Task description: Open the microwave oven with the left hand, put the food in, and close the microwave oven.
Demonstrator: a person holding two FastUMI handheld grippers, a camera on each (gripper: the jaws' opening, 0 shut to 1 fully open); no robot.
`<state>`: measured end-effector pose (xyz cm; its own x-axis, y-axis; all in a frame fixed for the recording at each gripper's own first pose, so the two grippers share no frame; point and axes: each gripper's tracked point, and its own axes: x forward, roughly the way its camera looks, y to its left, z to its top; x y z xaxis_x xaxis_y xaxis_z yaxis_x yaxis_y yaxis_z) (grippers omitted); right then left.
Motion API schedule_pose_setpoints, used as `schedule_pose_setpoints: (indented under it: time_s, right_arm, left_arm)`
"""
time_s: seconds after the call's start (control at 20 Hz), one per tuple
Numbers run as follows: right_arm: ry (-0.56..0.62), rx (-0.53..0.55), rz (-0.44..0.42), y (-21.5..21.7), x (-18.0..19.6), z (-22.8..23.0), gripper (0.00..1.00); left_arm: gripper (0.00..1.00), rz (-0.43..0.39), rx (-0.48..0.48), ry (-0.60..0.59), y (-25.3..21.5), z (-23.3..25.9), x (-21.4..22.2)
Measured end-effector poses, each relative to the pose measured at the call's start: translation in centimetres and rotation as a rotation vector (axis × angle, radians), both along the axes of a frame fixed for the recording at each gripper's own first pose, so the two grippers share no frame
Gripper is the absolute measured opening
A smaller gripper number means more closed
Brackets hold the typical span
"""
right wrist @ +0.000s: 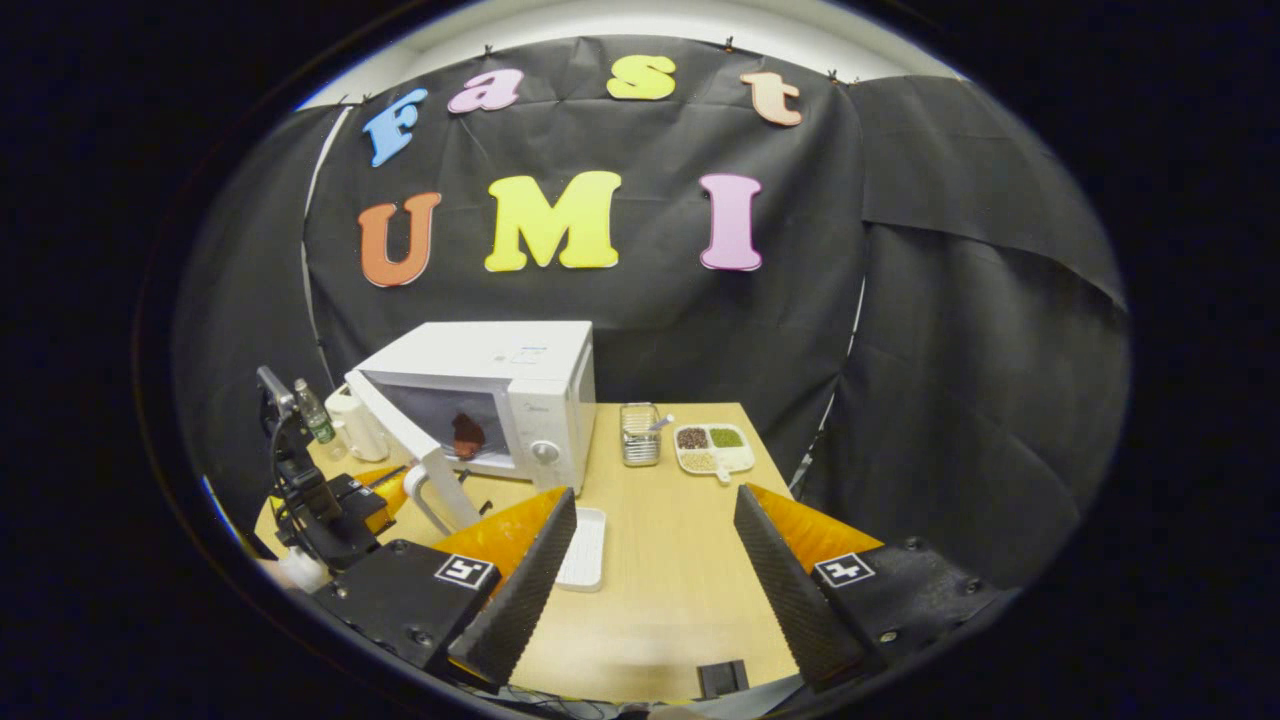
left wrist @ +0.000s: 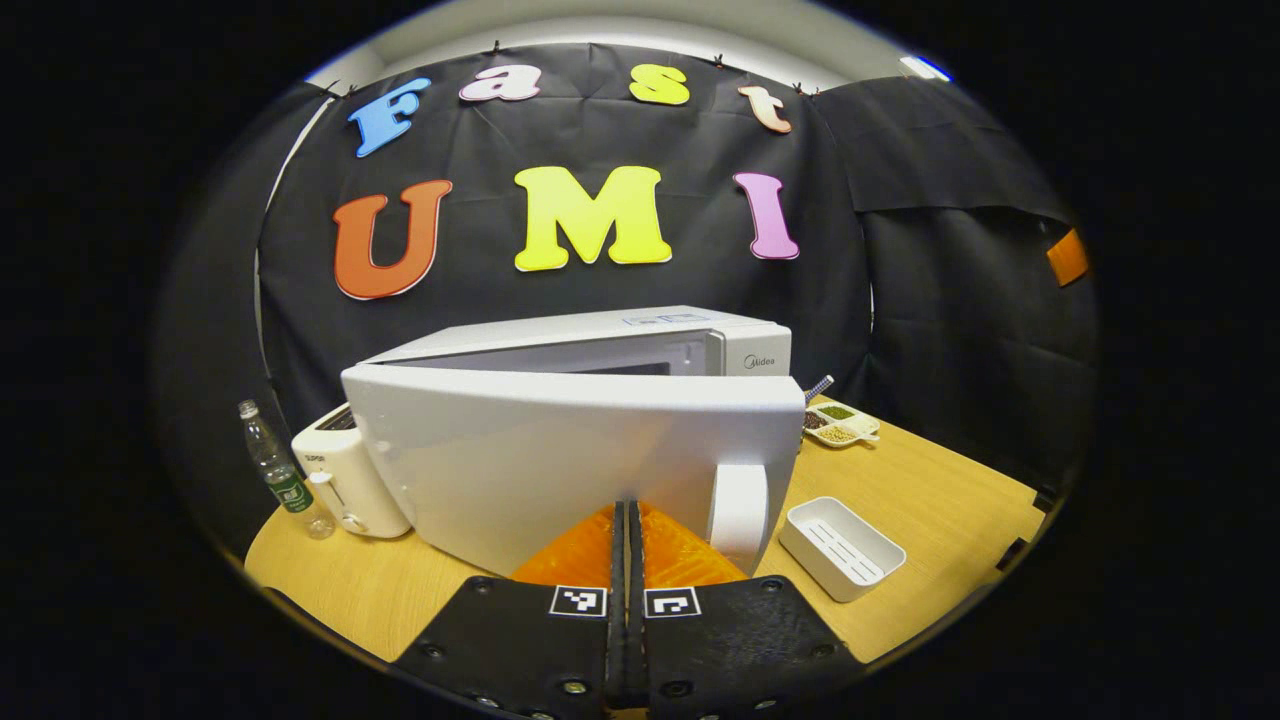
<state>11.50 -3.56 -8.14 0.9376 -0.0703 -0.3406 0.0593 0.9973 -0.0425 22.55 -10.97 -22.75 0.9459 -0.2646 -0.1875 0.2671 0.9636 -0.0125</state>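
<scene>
The white microwave (left wrist: 600, 345) stands on the wooden table with its door (left wrist: 560, 460) swung partly open toward me. My left gripper (left wrist: 628, 515) is shut with nothing between its fingers. Its tips sit right at the door's outer face, just left of the white handle (left wrist: 738, 505). In the right gripper view the microwave (right wrist: 500, 370) has its door (right wrist: 405, 440) ajar, and a dark reddish piece of food (right wrist: 467, 432) lies inside. The left gripper (right wrist: 375, 492) is low beside the door. My right gripper (right wrist: 655, 495) hangs open and empty over the table, right of the microwave.
A white toaster (left wrist: 345, 480) and a clear bottle (left wrist: 283, 480) stand left of the microwave. A white tray (left wrist: 840, 548) lies to its right near the front edge. Farther back are a divided dish of beans (right wrist: 712, 447) and a metal rack (right wrist: 640, 432).
</scene>
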Motion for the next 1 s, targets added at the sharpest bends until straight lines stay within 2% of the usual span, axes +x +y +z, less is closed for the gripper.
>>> schedule_pose_setpoints:
  time_s: [0.05, 0.15, 0.2, 0.6, 1.0]
  right_arm:
    - [0.003, -0.002, -0.001, -0.6, 0.4, -0.1, 0.92]
    - [0.002, -0.001, -0.004, -1.7, 1.3, -0.3, 0.92]
    - [0.008, 0.005, -0.004, -2.2, 1.7, -0.5, 1.00]
    - [0.040, 0.032, -0.011, -5.8, 3.6, -1.8, 1.00]
    - [0.050, 0.049, 0.018, -6.6, 4.7, -1.9, 1.00]
  left_arm:
    - [0.00, -0.002, 0.005, -0.002, -0.6, -0.1, 0.9]
    - [0.00, -0.003, 0.010, -0.009, -1.8, -0.1, 2.8]
    - [0.00, -0.003, 0.012, -0.005, -2.2, -0.1, 3.7]
    - [0.00, 0.041, 0.028, -0.008, -3.8, 0.3, 8.8]
    - [0.00, 0.075, 0.034, 0.006, -4.1, 0.5, 10.0]
